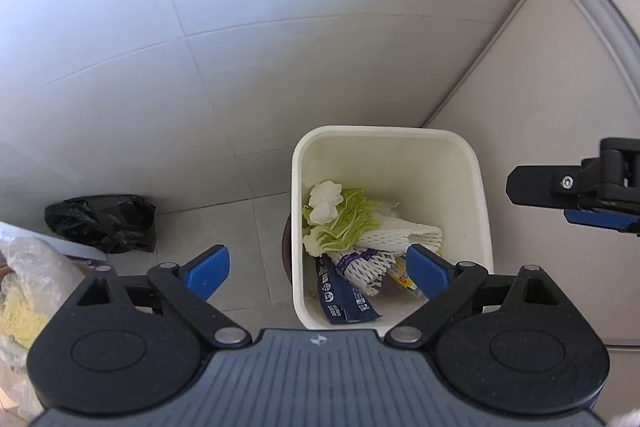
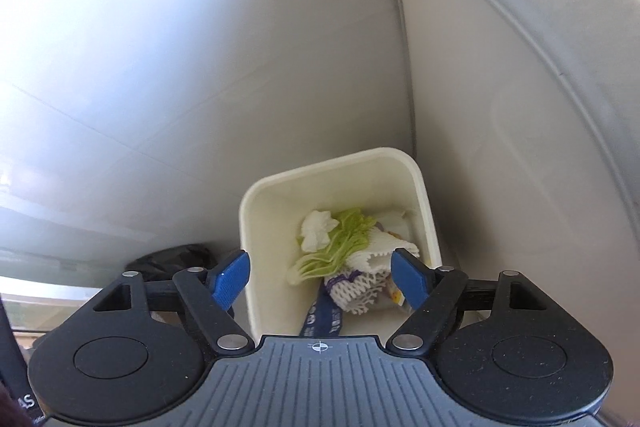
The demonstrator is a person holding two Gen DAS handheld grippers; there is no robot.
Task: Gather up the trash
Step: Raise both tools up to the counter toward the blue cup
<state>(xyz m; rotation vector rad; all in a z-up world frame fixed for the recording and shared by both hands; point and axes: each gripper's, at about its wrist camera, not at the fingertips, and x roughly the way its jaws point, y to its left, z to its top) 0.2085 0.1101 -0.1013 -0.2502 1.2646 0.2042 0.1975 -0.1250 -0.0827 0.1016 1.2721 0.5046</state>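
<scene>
Left gripper [image 1: 318, 273] and right gripper [image 2: 320, 277]: fingers spread, holding nothing, above bin [image 1: 476, 163].
Foam net sleeve [image 1: 400, 237] lies flat inside, long axis crosswise.

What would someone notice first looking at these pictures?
The cream bin against the wall corner, with cabbage leaves, white foam netting and a dark blue wrapper lying inside. To its left a crumpled black bag sits on the floor. Both grippers, left and right, hang open above the bin, holding nothing.
</scene>
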